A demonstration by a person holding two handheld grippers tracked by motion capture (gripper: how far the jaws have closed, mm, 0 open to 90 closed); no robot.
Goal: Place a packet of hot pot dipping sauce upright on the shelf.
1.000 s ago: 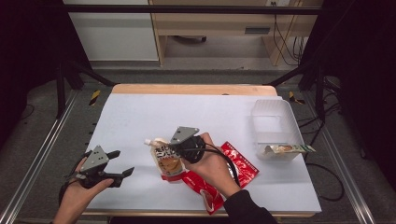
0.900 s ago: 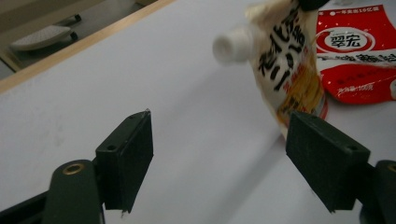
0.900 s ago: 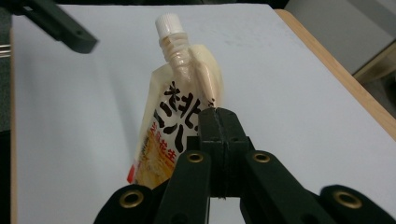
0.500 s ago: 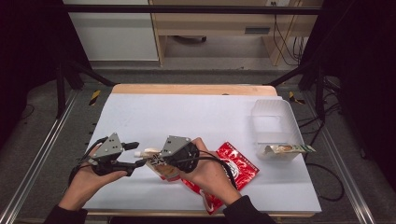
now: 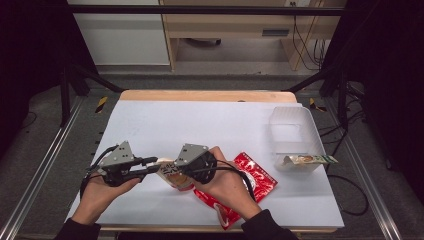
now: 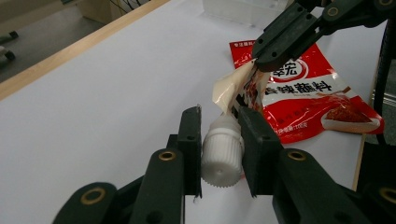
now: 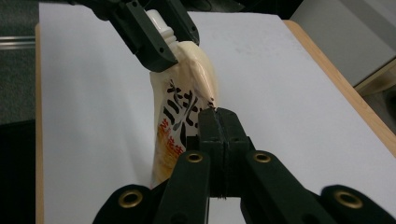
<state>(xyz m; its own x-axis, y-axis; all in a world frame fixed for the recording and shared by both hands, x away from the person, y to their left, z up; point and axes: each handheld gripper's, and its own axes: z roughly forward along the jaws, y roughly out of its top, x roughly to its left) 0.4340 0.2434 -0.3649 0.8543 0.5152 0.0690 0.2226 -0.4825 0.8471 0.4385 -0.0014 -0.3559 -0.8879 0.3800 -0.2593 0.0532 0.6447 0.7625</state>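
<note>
A cream spout pouch with dark lettering hangs just above the table at the front middle. My right gripper is shut on its side edge, its jaws pressed together over the film. The pouch's ribbed white cap sits between the jaws of my left gripper, which have just been closing and now press on both its sides. In the high view the left gripper meets the pouch from the left, while the right gripper holds it from the right.
A red sauce packet lies flat on the white table under my right hand. At the right edge stands a clear plastic tub with a green and white packet across its near end.
My left gripper came in from the table's front left to the pouch and closed on its white cap. The right gripper kept its hold on the pouch and barely shifted.
</note>
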